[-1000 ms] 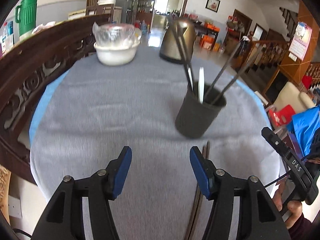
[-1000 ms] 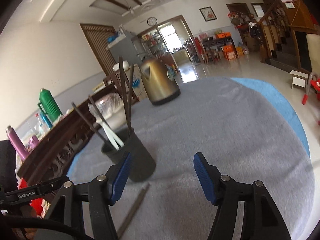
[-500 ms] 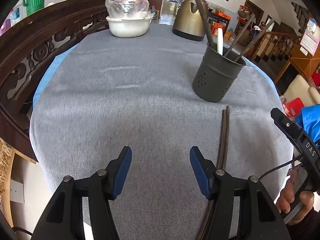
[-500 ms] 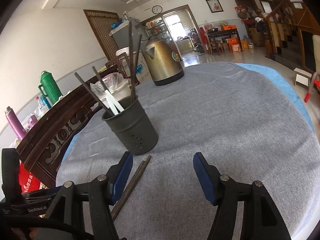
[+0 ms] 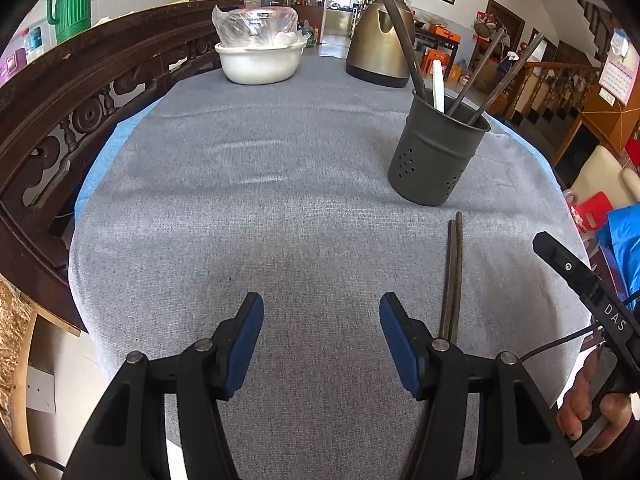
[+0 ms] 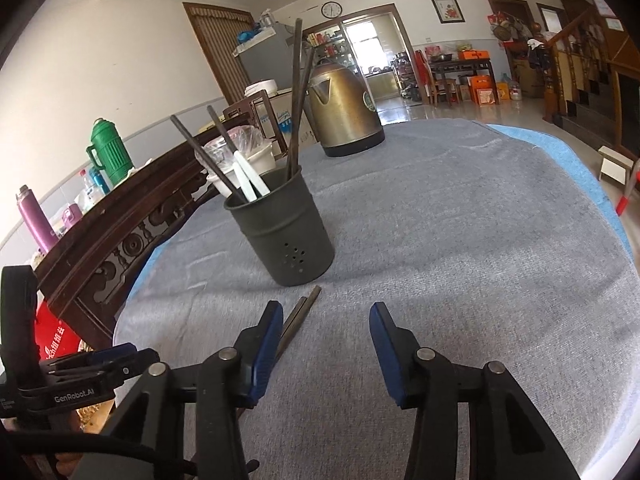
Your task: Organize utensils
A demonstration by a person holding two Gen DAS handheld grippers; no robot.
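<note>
A dark metal utensil holder [image 5: 438, 148] stands on the grey tablecloth [image 5: 260, 184]; it also shows in the right wrist view [image 6: 286, 232]. Several dark chopsticks and a white spoon stand in it. A pair of dark chopsticks [image 5: 452, 276] lies flat on the cloth in front of the holder, passing under my left gripper's right finger; the pair also shows in the right wrist view [image 6: 298, 318], beside my right gripper's left finger. My left gripper [image 5: 322, 330] is open and empty. My right gripper [image 6: 326, 338] is open and empty.
A brass kettle [image 5: 380, 44] and a white bowl holding a plastic bag [image 5: 260, 60] stand at the table's far end. A carved wooden bench back [image 5: 68, 92] runs along the left. The table edge is close below both grippers.
Both grippers have pulled back from the holder toward the near table edge and tilted down. The flat pair of chopsticks has come into fuller view. Both grippers stay open.
</note>
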